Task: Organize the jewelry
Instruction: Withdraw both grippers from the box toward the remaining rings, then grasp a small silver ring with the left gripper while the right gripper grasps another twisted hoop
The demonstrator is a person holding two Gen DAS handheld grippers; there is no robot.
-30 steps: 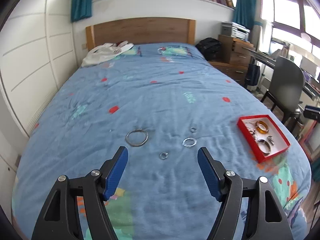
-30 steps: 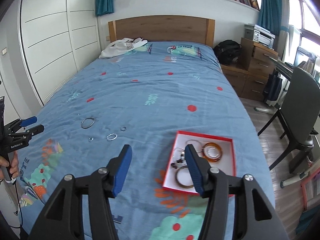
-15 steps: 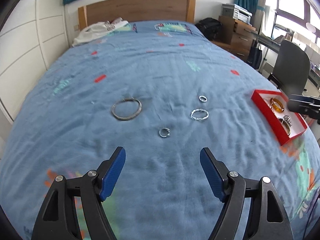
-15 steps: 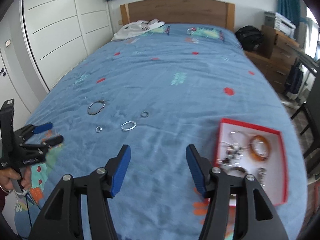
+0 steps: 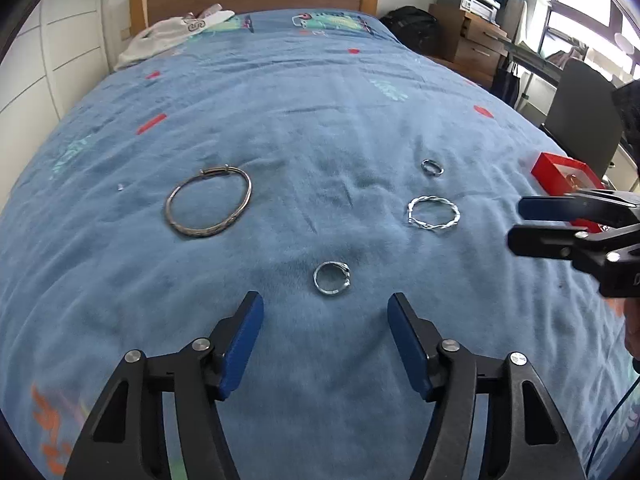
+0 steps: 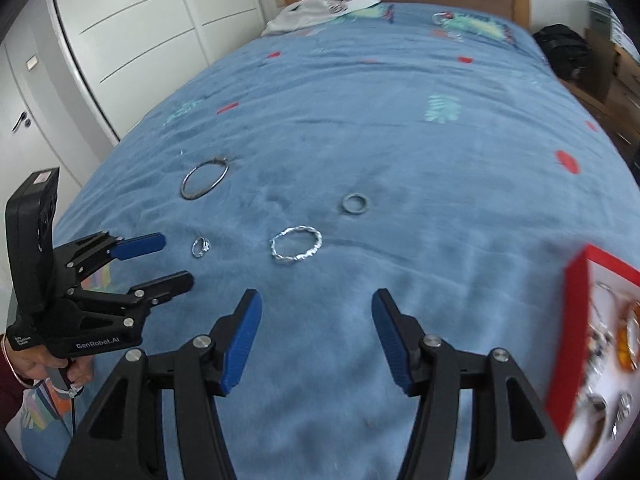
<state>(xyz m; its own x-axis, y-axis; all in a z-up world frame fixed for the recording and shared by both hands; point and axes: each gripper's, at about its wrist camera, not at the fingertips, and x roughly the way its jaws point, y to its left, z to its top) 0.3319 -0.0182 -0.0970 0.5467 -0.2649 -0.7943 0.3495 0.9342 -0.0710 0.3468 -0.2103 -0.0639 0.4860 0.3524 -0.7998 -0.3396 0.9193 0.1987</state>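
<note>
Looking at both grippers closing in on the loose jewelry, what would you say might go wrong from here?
1. The small ring lies flat on the soft blue bedspread; the open left gripper may press it into the fabric instead of gripping it.
2. The right gripper, also open, faces the twisted bracelet close beside the left one, so they might collide.
3. The red box already looks crowded; added pieces may tangle.

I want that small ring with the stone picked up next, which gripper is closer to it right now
Left. The left gripper is open just short of the small ring, which lies ahead between its fingers. The right gripper sits farther off, nearer the twisted bracelet.
</note>
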